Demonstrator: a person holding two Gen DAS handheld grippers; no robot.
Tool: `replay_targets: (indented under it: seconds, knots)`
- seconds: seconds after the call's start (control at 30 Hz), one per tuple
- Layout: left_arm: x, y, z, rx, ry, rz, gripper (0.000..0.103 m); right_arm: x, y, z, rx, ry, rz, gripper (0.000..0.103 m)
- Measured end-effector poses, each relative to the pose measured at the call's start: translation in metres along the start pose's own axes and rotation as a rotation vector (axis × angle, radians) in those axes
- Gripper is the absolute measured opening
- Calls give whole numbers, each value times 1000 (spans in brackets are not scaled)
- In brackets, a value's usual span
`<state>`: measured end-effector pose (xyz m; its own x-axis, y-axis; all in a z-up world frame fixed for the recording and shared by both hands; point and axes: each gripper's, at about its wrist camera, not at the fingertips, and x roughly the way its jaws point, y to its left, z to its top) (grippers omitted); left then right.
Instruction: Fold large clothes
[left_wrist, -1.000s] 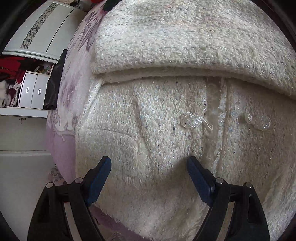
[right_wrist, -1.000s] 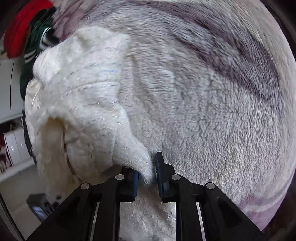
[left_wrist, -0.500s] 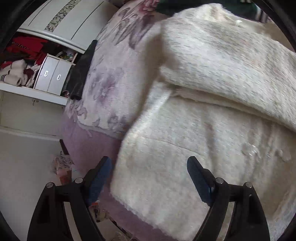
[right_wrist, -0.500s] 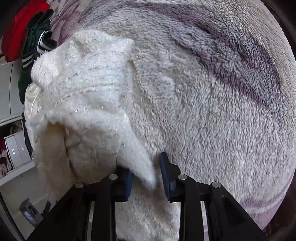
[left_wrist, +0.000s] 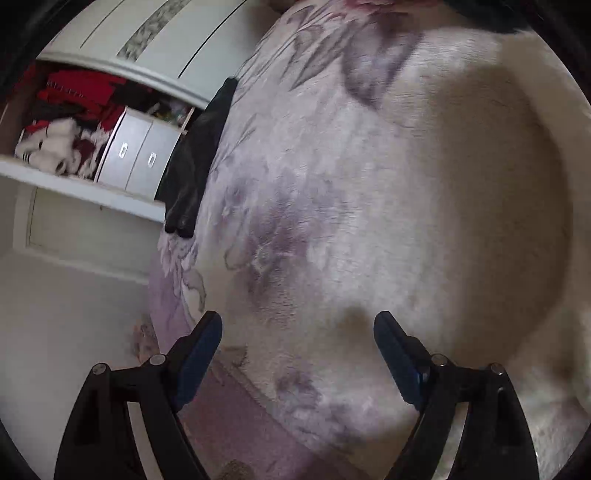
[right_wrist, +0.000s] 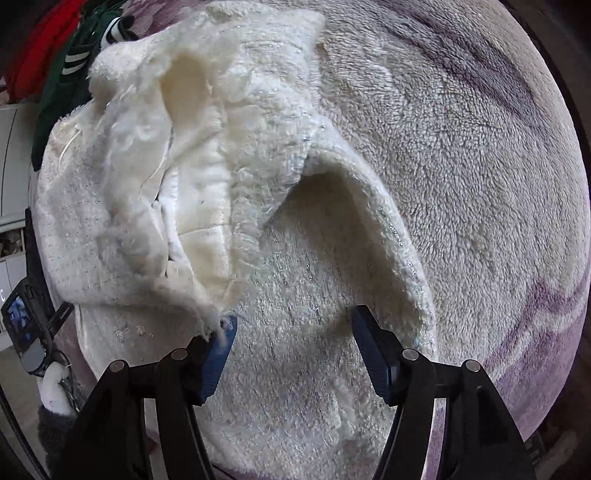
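A cream fluffy jacket (right_wrist: 258, 147) lies bunched and partly folded on the purple-flowered blanket (right_wrist: 461, 166). My right gripper (right_wrist: 295, 319) hangs just above it, pointing steeply down. Its jaws are opening and no pad presses the cloth. A frayed edge of the jacket brushes the left fingertip (right_wrist: 225, 332). In the blurred left wrist view the jacket (left_wrist: 480, 221) is only a pale mass at the right. My left gripper (left_wrist: 298, 323) is open over the blanket (left_wrist: 295, 184) near the bed's edge, with nothing between its fingers.
A black garment (left_wrist: 195, 158) hangs over the bed's far left side. Behind it stand a white wardrobe shelf with red and white clothes (left_wrist: 74, 122) and small drawers (left_wrist: 136, 155). Red and green clothes (right_wrist: 62, 55) lie beyond the jacket. Floor shows at the left.
My right gripper opened and let go of the jacket's fold, which now rests on the garment. My left gripper swung left, off the jacket's buttoned front to the blanket at the bed's edge.
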<state>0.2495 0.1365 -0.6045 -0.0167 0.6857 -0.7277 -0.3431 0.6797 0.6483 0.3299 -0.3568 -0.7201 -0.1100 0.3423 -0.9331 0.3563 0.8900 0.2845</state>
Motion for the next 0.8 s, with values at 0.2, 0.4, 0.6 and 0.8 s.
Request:
replay_targets:
  seconds: [0.2,0.4,0.6,0.8]
  knots:
    - [-15,37,-19,10,12,-332,84,-10,-12,-5,4,-20,-75,67]
    - [-42,-22,-45,227,-1,-463,84,-18,-56,-14,113,21,-119,67]
    - [-17,-6,-9,112,-30,-396,103,-12,-44,-15,155,-18,-119,67]
    - [-8,-5,-14,101,-39,-412,103,-9,-47,-19,180,-39,-124,67]
